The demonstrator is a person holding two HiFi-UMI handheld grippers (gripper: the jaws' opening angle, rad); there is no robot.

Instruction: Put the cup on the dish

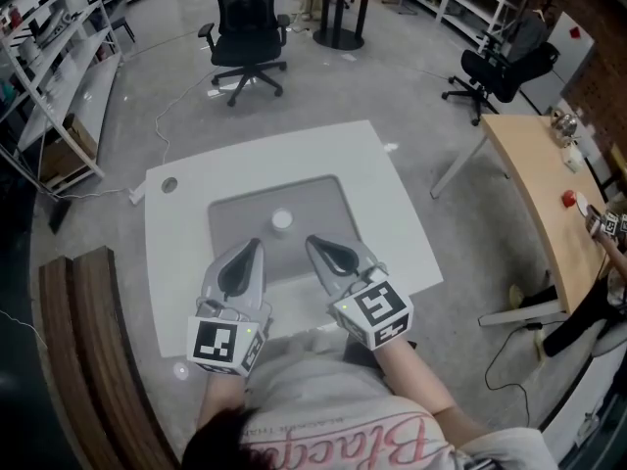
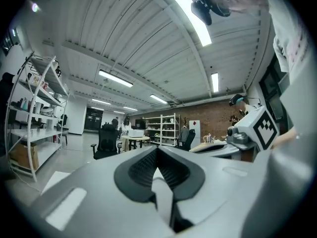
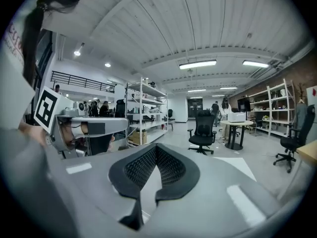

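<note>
Jaws of both grippers are shut tip to tip with nothing between them. Each gripper's own view shows the ribbed pads meeting at a point, with open room beyond. Both views look out level across the room, so neither shows the tabletop or the cup.

White table (image 1: pixel 392 213): fills the middle of the head view. Grey mat (image 1: pixel 323 199) lies on its centre.

Left gripper (image 1: pixel 253 251) and right gripper (image 1: pixel 313 243): held side by side over the near part of the mat. Tips angle in toward each other and point to the far side.

Cup (image 1: pixel 282 220): a small white round thing on the mat, just beyond the tips and in line with the gap between them.
- Direction: it lies ahead, slightly right of the left tip and slightly left of the right tip. Neither gripper is clearly nearer.
- Axis: from above it reads as a circle, so there is no long axis to line up on. Probably upright.
- Dish: too small to tell whether a dish sits under it or it stands bare on the mat. No separate dish can be made out elsewhere on the table.

Judgement: the scene fits either a cup already on its dish, or a cup alone with the dish out of sight. Cannot settle which.
</note>
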